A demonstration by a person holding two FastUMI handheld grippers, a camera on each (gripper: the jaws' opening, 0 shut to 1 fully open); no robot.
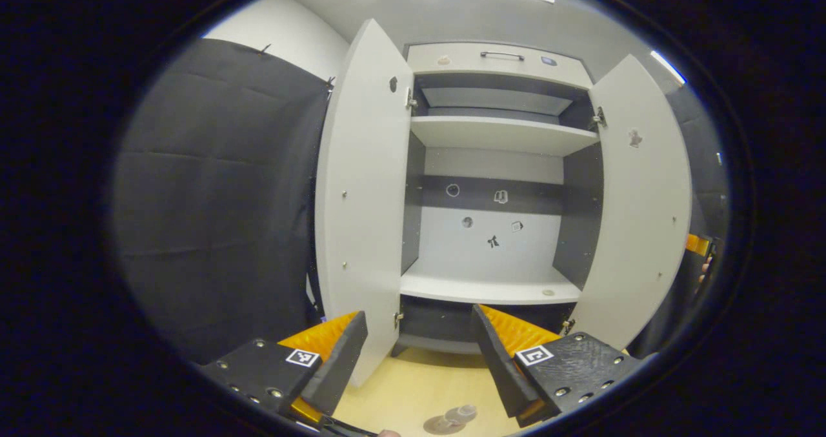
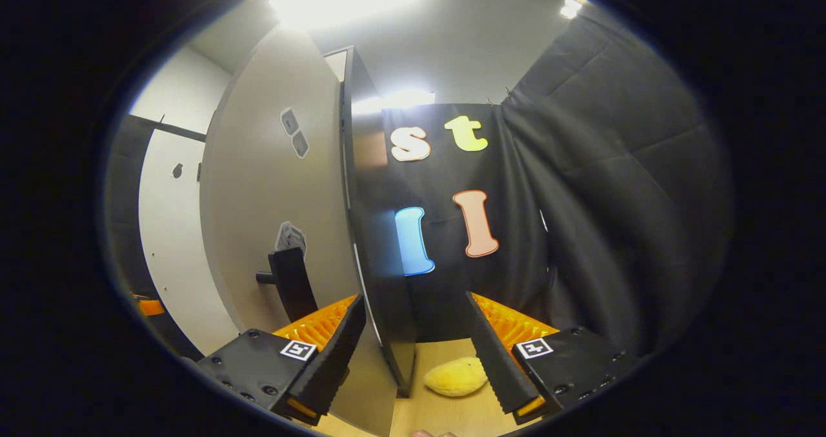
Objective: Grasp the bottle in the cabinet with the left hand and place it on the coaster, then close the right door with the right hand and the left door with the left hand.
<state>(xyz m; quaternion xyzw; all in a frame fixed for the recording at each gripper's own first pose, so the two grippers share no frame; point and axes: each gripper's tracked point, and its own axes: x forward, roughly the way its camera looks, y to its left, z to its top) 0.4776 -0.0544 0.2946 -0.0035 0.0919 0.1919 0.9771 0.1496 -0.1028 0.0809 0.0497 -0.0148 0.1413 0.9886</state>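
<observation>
while both doors stand open —
left gripper [image 1: 419,346]: released, empty; bottle [image 1: 459,414] on coaster [image 1: 444,425], bottom centre.
right gripper [image 2: 416,353]: released, astride right door [image 2: 271,217] edge; nearer hand.
beyond: cabinet [image 1: 497,133], left door [image 1: 361,192].

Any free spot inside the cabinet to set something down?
Yes. The upper shelf and lower shelf are bare between the cabinet's side walls; only a small mark sits near the lower shelf's right front. The bottle already stands on the coaster on the floor.
</observation>
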